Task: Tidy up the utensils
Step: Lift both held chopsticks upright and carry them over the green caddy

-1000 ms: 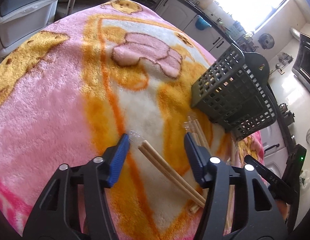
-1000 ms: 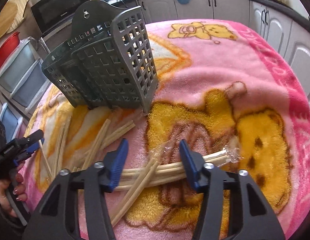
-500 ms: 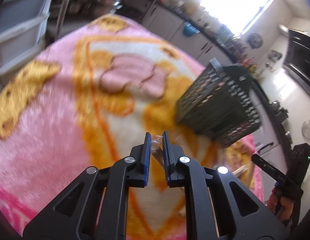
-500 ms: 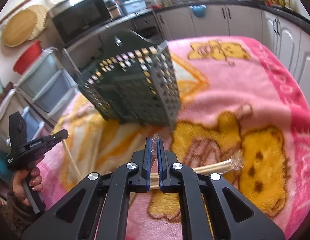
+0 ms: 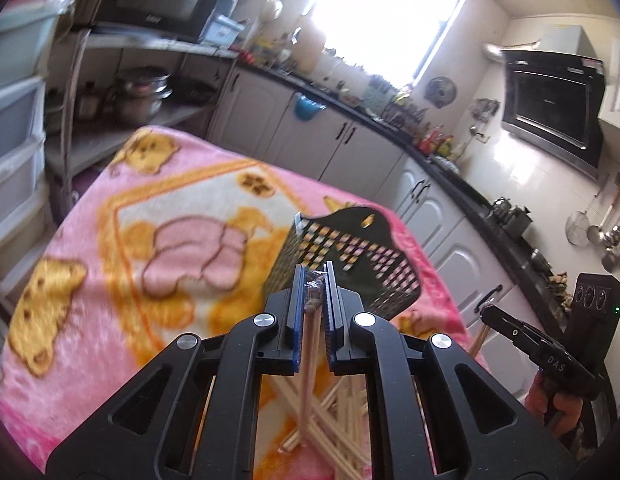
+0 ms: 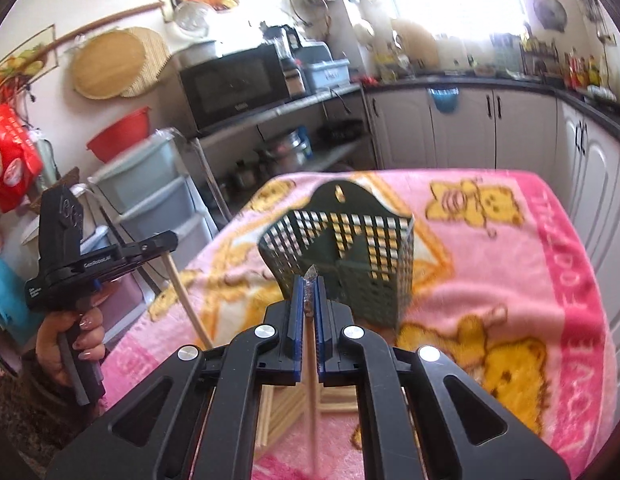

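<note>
My left gripper [image 5: 313, 276] is shut on the wrapped end of a chopstick pair [image 5: 310, 364] that hangs down from its blue pads, lifted above the table. My right gripper [image 6: 308, 280] is likewise shut on the plastic-wrapped end of another chopstick pair [image 6: 311, 420] hanging below it. A dark grey slotted utensil basket [image 5: 342, 260] [image 6: 350, 248] stands on the pink blanket just beyond both grippers. Several loose chopsticks [image 5: 342, 432] [image 6: 277, 412] lie on the blanket underneath. The left gripper [image 6: 97, 260], held by a hand, shows at the left of the right wrist view with its chopsticks [image 6: 187, 300].
The table is covered by a pink and yellow cartoon blanket [image 5: 109, 260] [image 6: 510, 280]. White kitchen cabinets [image 6: 490, 132] and a counter run behind it. Plastic drawers [image 6: 157, 208] and a shelf with a microwave [image 6: 233, 84] stand at the left. The right gripper [image 5: 550, 352] shows at that view's right edge.
Both grippers closed on wrapped chopstick pairs that lay on the blanket and rose well above the table, lifting them. The views now look out over the basket into the kitchen.
</note>
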Motion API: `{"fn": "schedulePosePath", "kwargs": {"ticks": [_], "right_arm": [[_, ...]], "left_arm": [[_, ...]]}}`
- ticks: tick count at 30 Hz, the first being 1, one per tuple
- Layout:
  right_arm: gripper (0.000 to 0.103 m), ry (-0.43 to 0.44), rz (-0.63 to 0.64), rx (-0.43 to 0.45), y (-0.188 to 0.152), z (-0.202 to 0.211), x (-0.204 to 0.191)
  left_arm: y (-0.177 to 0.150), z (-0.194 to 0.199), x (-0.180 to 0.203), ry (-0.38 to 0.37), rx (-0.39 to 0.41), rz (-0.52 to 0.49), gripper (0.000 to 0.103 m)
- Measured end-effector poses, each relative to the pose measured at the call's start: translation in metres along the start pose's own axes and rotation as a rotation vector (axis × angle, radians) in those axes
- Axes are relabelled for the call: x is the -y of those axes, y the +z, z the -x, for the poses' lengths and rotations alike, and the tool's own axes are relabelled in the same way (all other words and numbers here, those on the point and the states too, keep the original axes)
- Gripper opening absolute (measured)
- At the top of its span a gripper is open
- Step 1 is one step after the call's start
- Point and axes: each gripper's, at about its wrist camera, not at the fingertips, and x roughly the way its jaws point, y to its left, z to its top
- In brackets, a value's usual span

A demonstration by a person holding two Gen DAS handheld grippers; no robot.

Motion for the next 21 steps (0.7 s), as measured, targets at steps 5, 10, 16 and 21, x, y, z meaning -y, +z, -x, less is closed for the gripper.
{"fn": "schedulePosePath", "kwargs": {"ticks": [5, 10, 16, 21], "right_arm": [[0.005, 0.005, 0.032, 0.057, 0.016, 0.012, -0.009], [0.005, 0.013, 0.050, 0.110, 0.032, 0.020, -0.015], [0.005, 0.019, 0.077, 0.185, 0.057, 0.026, -0.021], [0.005, 0.012, 0.088, 0.238, 0.078, 0.029, -0.023]], "left_arm": [[0.016, 0.005, 0.020, -0.041, 0.033, -0.044, 0.005], [0.033, 0.009, 0.040, -0.086, 0.071, -0.079, 0.005], [0.056, 0.013, 0.063, -0.118, 0.132, -0.120, 0.005], [0.075, 0.012, 0.075, -0.129, 0.175, -0.140, 0.005]]}}
